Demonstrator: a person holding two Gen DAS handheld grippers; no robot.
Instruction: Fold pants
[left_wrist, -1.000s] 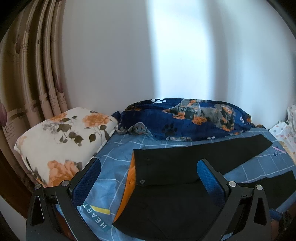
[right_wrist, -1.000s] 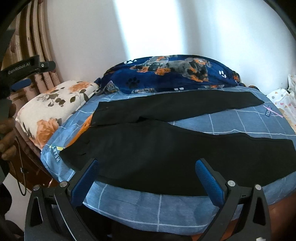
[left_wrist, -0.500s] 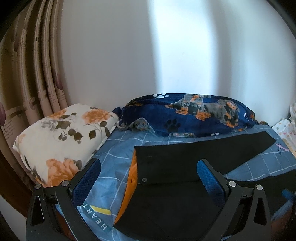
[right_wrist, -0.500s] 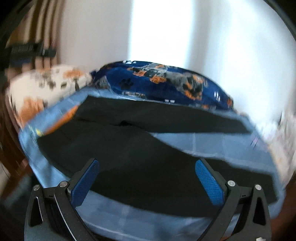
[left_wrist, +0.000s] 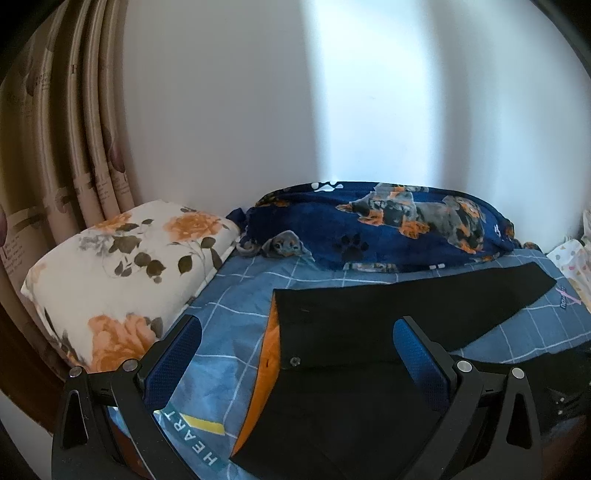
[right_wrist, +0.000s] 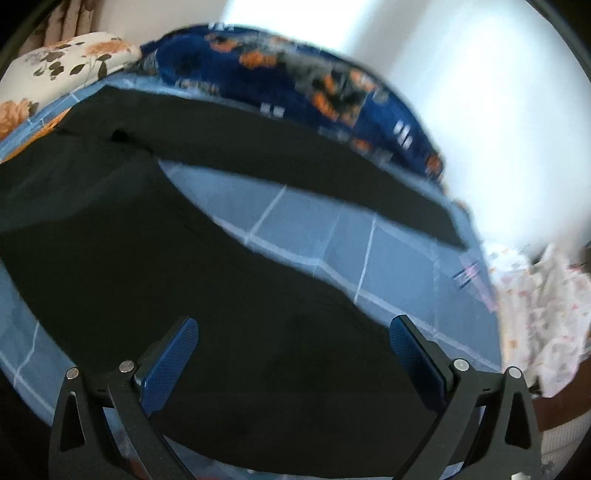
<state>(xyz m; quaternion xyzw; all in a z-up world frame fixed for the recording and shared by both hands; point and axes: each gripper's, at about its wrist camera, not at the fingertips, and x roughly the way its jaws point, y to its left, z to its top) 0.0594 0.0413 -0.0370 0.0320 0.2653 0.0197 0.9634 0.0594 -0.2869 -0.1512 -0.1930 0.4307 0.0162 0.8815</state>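
Black pants (left_wrist: 369, 332) lie spread flat on the blue checked bed sheet (left_wrist: 236, 314), waistband at the left with a metal button, the two legs fanning out to the right. My left gripper (left_wrist: 297, 354) hangs open above the waistband end, nothing between its blue pads. The right wrist view is blurred and tilted; there the pants (right_wrist: 184, 258) fill the lower left, with sheet (right_wrist: 332, 236) showing between the legs. My right gripper (right_wrist: 293, 352) is open over the near leg, holding nothing.
A floral pillow (left_wrist: 122, 273) lies at the head on the left, next to beige curtains (left_wrist: 74, 129). A dark blue dog-print blanket (left_wrist: 388, 225) is bunched along the white wall. Pale patterned cloth (right_wrist: 546, 314) sits past the foot end. An orange layer (left_wrist: 266, 369) shows under the sheet's edge.
My right gripper has swung right along the near leg toward the foot end and tilted, blurring its view. The left gripper has barely shifted. The pants lie as before.
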